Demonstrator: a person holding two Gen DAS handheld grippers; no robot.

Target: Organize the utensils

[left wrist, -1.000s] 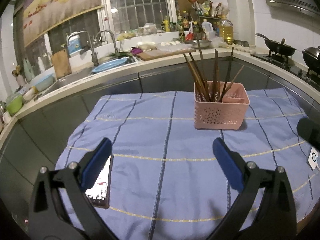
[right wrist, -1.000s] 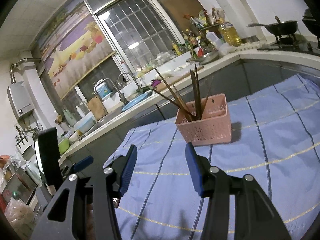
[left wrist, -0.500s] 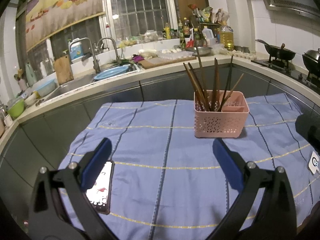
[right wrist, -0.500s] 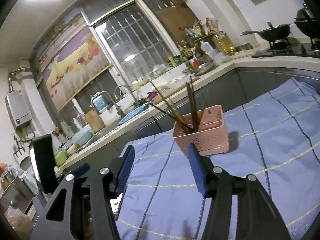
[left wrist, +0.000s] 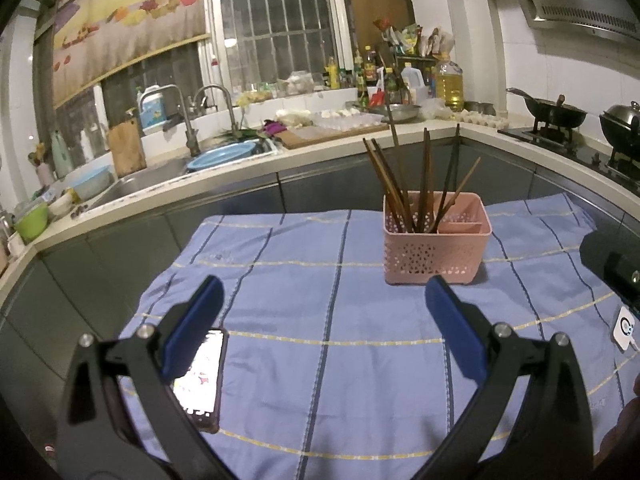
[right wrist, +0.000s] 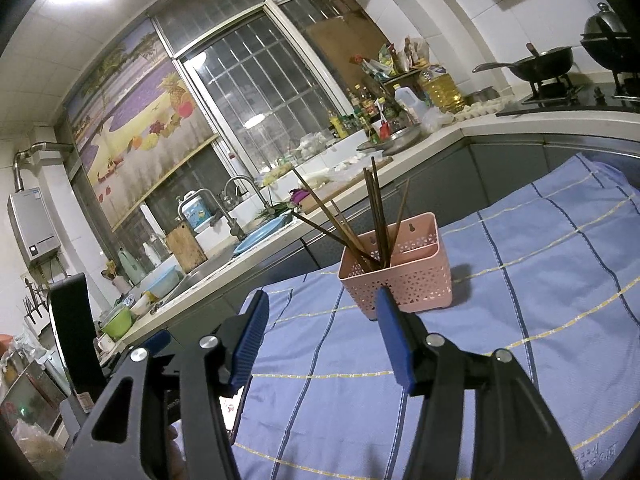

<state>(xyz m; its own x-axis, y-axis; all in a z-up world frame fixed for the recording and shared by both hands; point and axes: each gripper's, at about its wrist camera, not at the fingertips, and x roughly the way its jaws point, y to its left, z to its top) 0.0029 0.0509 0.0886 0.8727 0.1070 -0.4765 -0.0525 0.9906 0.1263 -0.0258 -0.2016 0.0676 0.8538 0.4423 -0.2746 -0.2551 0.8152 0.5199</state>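
A pink perforated utensil basket (left wrist: 436, 254) stands on the blue striped cloth (left wrist: 320, 300), with several dark chopsticks (left wrist: 404, 188) leaning upright in its left compartment. It also shows in the right wrist view (right wrist: 400, 280) with the chopsticks (right wrist: 372, 220). My left gripper (left wrist: 324, 312) is open and empty, above the cloth in front of the basket. My right gripper (right wrist: 320, 332) is open and empty, raised above the cloth, to the right of the left one.
A phone (left wrist: 200, 376) with a lit screen lies on the cloth by my left finger. A white device (left wrist: 624, 328) sits at the cloth's right edge. A counter with sink (left wrist: 160, 176), bottles (left wrist: 448, 84) and a wok (left wrist: 556, 110) wraps behind.
Both grippers have lifted and tilted upward, so the basket sits lower in each view. Both stay open. The basket and chopsticks have not moved.
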